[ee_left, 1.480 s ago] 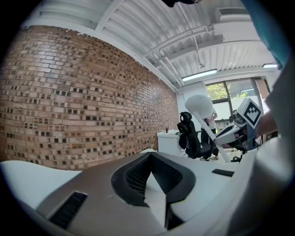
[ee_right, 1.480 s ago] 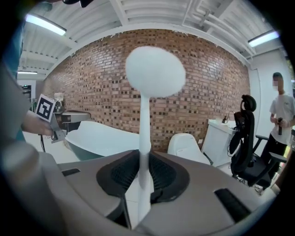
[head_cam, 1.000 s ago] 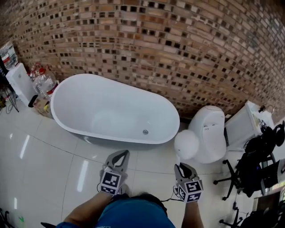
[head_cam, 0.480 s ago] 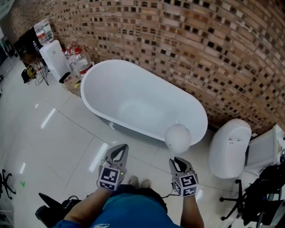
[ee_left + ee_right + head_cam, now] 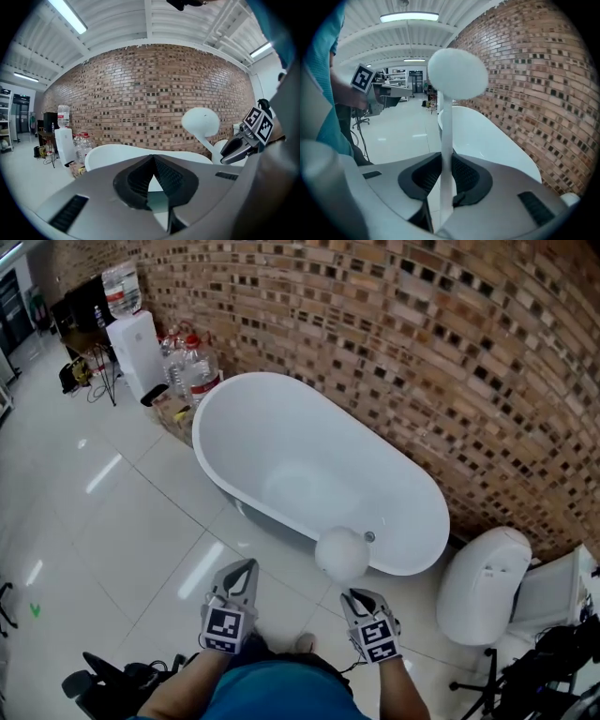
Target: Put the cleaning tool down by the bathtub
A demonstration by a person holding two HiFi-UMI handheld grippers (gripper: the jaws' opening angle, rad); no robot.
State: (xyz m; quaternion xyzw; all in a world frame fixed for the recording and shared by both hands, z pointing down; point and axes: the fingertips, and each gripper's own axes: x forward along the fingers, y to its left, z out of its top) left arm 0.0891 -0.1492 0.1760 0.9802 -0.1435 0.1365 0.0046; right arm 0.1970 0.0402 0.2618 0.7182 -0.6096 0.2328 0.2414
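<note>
Against the brick wall (image 5: 394, 343) sits the white oval bathtub (image 5: 309, 442); my right tongs (image 5: 357, 596) pinch the white round-headed cleaning tool (image 5: 341, 554), my left tongs (image 5: 245, 567) pressed together.

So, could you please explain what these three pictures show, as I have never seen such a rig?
No robot here: a person holds a two-jaw gripper in each hand. One picture comes from a camera on the person's head; the other two come from cameras riding on each gripper, looking along its jaws. On the tiled floor a white bathtub stands by a brick wall, with water bottles at one end and a toilet near the other. The right gripper is clamped on the handle of the cleaning tool, its round white head up. The left gripper is shut and empty.
</note>
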